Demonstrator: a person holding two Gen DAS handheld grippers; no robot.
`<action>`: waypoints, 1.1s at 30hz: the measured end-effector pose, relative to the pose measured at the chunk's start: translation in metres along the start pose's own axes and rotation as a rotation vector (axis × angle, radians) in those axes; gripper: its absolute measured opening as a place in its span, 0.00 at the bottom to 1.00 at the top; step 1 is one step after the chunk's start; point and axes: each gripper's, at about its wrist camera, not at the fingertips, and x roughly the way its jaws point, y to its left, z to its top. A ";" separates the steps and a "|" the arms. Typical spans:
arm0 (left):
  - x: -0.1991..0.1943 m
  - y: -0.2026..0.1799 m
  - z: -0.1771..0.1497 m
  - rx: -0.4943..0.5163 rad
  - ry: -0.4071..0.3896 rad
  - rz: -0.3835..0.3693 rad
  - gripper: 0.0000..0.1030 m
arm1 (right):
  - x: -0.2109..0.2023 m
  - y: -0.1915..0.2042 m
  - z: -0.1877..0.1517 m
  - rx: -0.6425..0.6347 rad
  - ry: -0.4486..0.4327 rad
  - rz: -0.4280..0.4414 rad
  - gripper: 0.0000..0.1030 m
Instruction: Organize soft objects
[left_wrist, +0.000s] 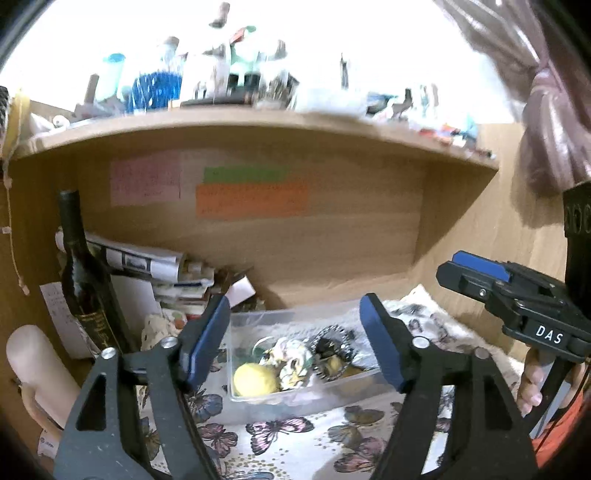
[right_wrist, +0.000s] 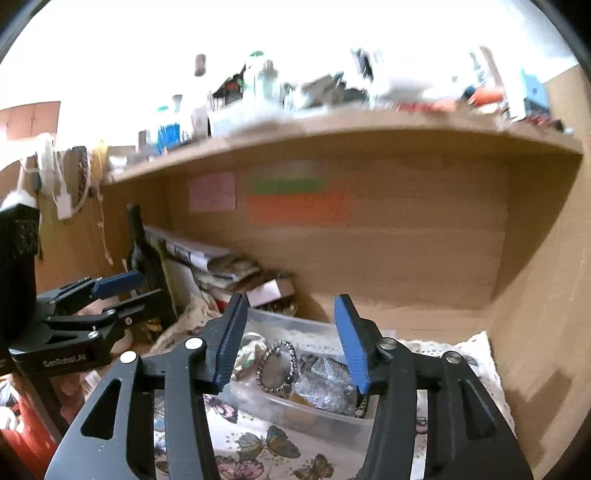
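Both tongs hang above the desk with nothing between their blue pads. On the left gripper (left_wrist: 295, 339) the 2 fingers stand wide apart, framing the clear plastic box (left_wrist: 295, 397) from above. On the right gripper (right_wrist: 291, 343) the 2 fingers are also spread apart, over the same box (right_wrist: 317, 413). From the left wrist view the right gripper (left_wrist: 476, 267) shows at the right side, higher than the box and held by a hand (left_wrist: 532, 384) on its handle.

Around them is a wooden desk alcove (left_wrist: 332, 236) with a shelf (left_wrist: 258, 122) over it, and the shelf is crowded with blurred bottles and small things. On the back wall are 3 paper notes: pink (left_wrist: 146, 182), green (left_wrist: 245, 174) and orange (left_wrist: 251, 201). A cloth with printed butterflies (left_wrist: 280, 439) covers the desk surface, and the box stands on it.

At the left a dark wine bottle (left_wrist: 83, 284) stands upright, with a leaning pile of papers and magazines (left_wrist: 166, 273) just beside it, behind the box.

Inside the box lie the soft objects: a yellow round ball (left_wrist: 255, 380) at the front left, a patterned fabric scrunchie (left_wrist: 291, 356) touching it, and a dark frilly scrunchie (left_wrist: 330, 349) to the right. From the right wrist view I see also a beaded ring-shaped hair tie (right_wrist: 279, 365) and a shiny silver scrunchie (right_wrist: 327, 384) next to it.
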 end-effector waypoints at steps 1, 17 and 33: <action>-0.004 -0.001 0.001 -0.001 -0.013 0.000 0.76 | -0.006 0.000 0.001 0.002 -0.015 -0.005 0.49; -0.051 -0.019 0.003 0.017 -0.122 0.032 0.99 | -0.042 0.003 -0.005 0.019 -0.114 -0.036 0.94; -0.051 -0.022 0.000 0.013 -0.118 0.022 1.00 | -0.048 0.009 -0.009 0.008 -0.129 -0.040 0.99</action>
